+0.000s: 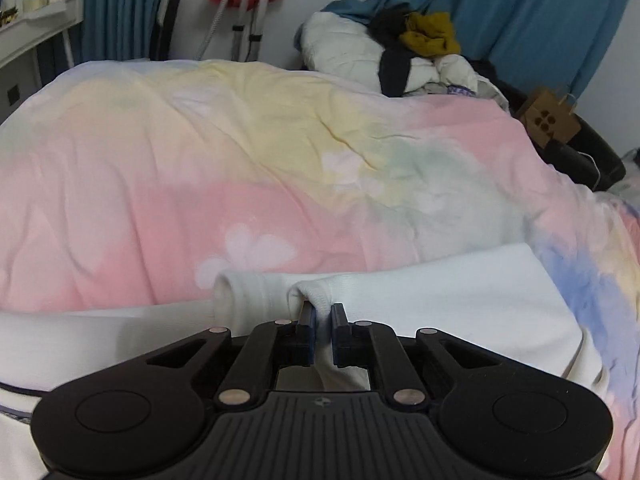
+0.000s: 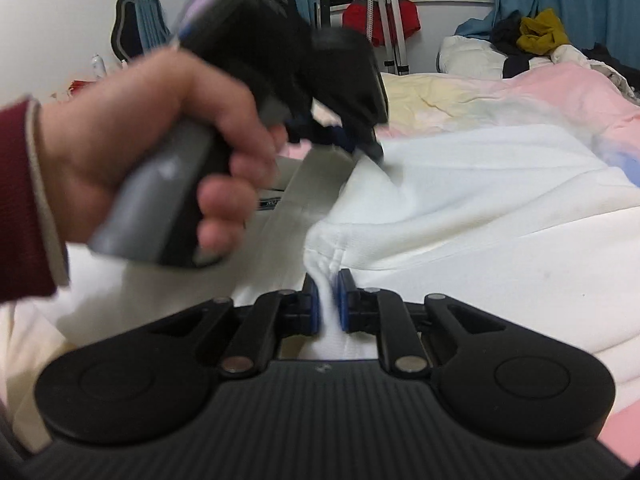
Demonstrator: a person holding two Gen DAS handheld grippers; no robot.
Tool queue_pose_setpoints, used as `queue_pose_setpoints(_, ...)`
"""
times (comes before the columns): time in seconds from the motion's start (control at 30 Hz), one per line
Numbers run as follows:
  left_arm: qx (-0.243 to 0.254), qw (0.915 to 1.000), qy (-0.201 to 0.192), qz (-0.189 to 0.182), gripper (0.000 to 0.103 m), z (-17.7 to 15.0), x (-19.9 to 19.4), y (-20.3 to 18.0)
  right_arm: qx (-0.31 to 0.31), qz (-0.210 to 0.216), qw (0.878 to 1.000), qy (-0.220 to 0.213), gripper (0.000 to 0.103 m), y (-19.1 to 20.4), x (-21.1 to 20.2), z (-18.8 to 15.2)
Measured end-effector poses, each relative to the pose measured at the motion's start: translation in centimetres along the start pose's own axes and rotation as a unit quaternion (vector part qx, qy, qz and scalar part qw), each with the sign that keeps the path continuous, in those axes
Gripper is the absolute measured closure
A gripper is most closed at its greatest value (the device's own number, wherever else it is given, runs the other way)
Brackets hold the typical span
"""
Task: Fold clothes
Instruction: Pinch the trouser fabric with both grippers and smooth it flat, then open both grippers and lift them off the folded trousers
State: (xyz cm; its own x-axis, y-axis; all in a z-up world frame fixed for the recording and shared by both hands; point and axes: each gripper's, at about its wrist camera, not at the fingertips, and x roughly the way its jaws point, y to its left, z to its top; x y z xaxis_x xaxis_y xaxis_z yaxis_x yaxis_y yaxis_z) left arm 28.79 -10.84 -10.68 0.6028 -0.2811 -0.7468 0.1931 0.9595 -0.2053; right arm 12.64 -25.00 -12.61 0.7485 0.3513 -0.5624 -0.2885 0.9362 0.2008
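The garment [image 1: 460,292] is plain white and lies on a duvet [image 1: 200,160] of pink, pale yellow and blue with white flowers. Behind the duvet hang blue curtains [image 1: 540,20], and a mustard-yellow cloth [image 1: 430,34] lies near them.

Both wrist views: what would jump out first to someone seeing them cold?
The white garment spread across the pastel quilt, with the left gripper and right gripper each pinching a bunched fold of it. In the right wrist view, a blurred hand with the other gripper fills the left side.
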Motion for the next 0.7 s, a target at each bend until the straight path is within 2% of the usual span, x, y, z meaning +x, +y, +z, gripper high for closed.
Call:
queue_pose_setpoints(0.2,0.017,0.999,-0.04,-0.012,0.084,-0.3,-3.9,-0.2,0.014,0.007,1.0,-0.013,0.088,-0.5,0.1,0.2)
queue_pose_setpoints(0.27,0.011,0.9985,-0.05,-0.018,0.081,-0.8,-6.2,0.0,0.016,0.005,1.0,-0.02,0.088,-0.4,-0.2,0.2)
queue_pose_setpoints(0.33,-0.005,0.998,-0.057,-0.027,0.072,-1.8,-8.9,1.0,0.016,0.004,0.999,-0.029,0.088,-0.3,-0.6,0.3)
queue_pose_setpoints(0.5,-0.058,0.9947,-0.078,-0.032,0.063,-6.5,-17.1,5.7,0.021,0.008,0.998,-0.062,0.087,-0.2,-2.5,0.7)
queue_pose_setpoints(0.53,-0.072,0.9935,-0.083,-0.03,0.057,-7.6,-18.7,7.0,0.021,0.009,0.997,-0.069,0.087,-0.1,-2.9,0.8)
queue_pose_setpoints(0.7,-0.151,0.983,-0.105,0.008,0.045,-12.8,-25.2,13.5,0.024,0.01,0.995,-0.099,0.087,-0.5,-4.4,1.3)
